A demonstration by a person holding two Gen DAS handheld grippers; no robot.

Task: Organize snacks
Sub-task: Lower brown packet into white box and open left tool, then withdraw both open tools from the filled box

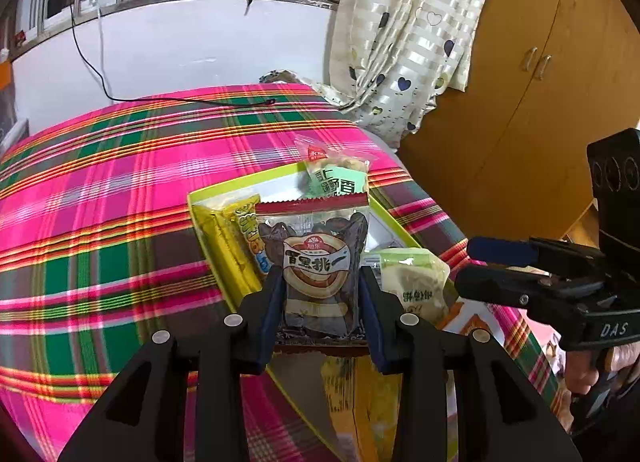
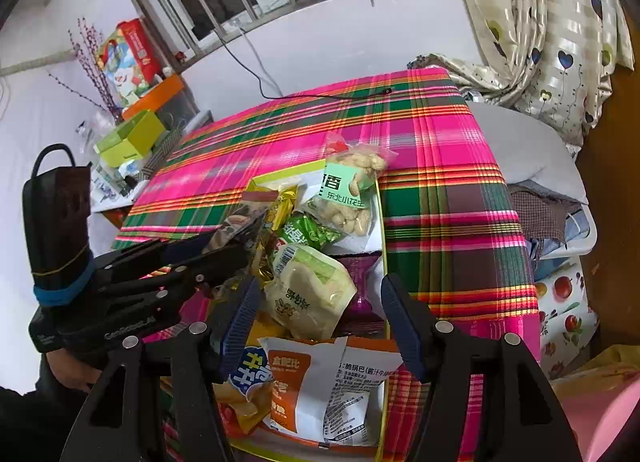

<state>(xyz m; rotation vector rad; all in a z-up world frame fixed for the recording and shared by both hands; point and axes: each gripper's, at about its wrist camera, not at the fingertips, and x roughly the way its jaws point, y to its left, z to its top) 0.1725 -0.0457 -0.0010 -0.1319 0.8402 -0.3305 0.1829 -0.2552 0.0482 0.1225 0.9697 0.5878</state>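
Note:
My left gripper (image 1: 320, 290) is shut on a clear snack bag with dark contents and a red top strip (image 1: 320, 258), held above the yellow-green box (image 1: 208, 238) on the plaid bed. In the box lie a yellow packet (image 1: 236, 238), a peanut bag with a green label (image 1: 336, 174) and a pale green bag (image 1: 416, 282). My right gripper (image 2: 320, 306) is open and empty above the box (image 2: 382, 222), over the pale green bag (image 2: 308, 290) and an orange-white packet (image 2: 304, 382). The left gripper (image 2: 224, 250) with its bag shows at the left in the right wrist view.
The bed has a pink and green plaid cover (image 1: 100, 202). A black cable (image 1: 192, 100) lies along its far edge. A cluttered side table with boxes (image 2: 132, 134) stands left of the bed. A curtain (image 1: 420, 42) and a wooden cabinet (image 1: 540, 82) are on the right.

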